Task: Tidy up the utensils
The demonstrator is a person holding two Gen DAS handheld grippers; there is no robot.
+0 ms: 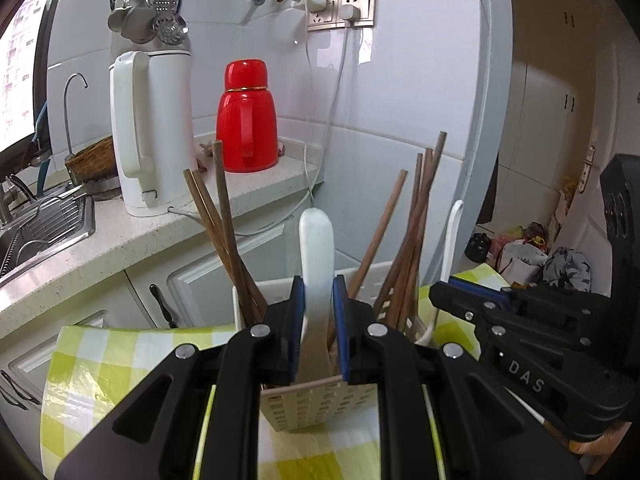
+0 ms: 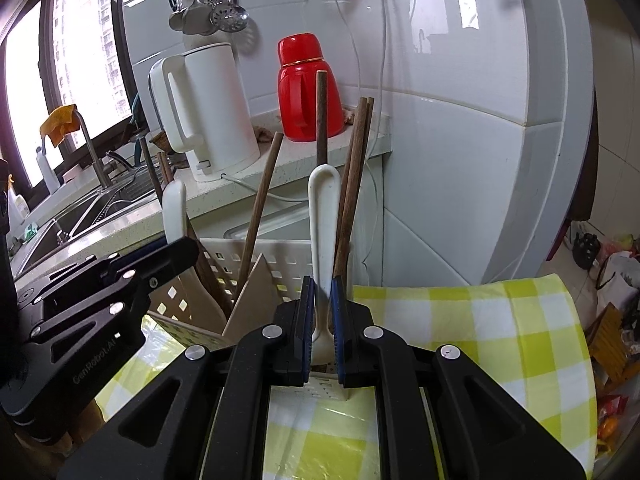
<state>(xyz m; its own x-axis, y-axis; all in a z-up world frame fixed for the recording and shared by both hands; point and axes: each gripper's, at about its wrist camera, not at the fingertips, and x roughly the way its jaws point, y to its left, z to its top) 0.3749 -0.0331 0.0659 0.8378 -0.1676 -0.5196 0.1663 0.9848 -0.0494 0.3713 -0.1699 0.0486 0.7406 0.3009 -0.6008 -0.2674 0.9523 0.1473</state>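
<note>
A white perforated utensil holder (image 1: 320, 404) stands on a yellow-green checked cloth (image 1: 120, 360), with several wooden chopsticks (image 1: 224, 220) leaning out of it. My left gripper (image 1: 318, 284) is shut on the broad handle of a white rice paddle (image 1: 316, 240) that stands upright in the holder. To its right is my right gripper (image 1: 448, 290). In the right wrist view, my right gripper (image 2: 321, 284) is shut on the thin neck of a white spoon (image 2: 324, 208) standing in the holder (image 2: 280, 260) beside chopsticks (image 2: 352, 184). My left gripper (image 2: 180, 252) reaches in from the left at the paddle (image 2: 174, 208).
Behind the holder a counter (image 1: 120, 240) carries a white kettle (image 1: 152, 132) and a red thermos (image 1: 246, 116), with a sink (image 1: 44, 224) at the left. Ladles (image 1: 156, 20) and sockets with cords (image 1: 344, 10) hang on the tiled wall. Bags (image 1: 532, 256) lie on the floor at the right.
</note>
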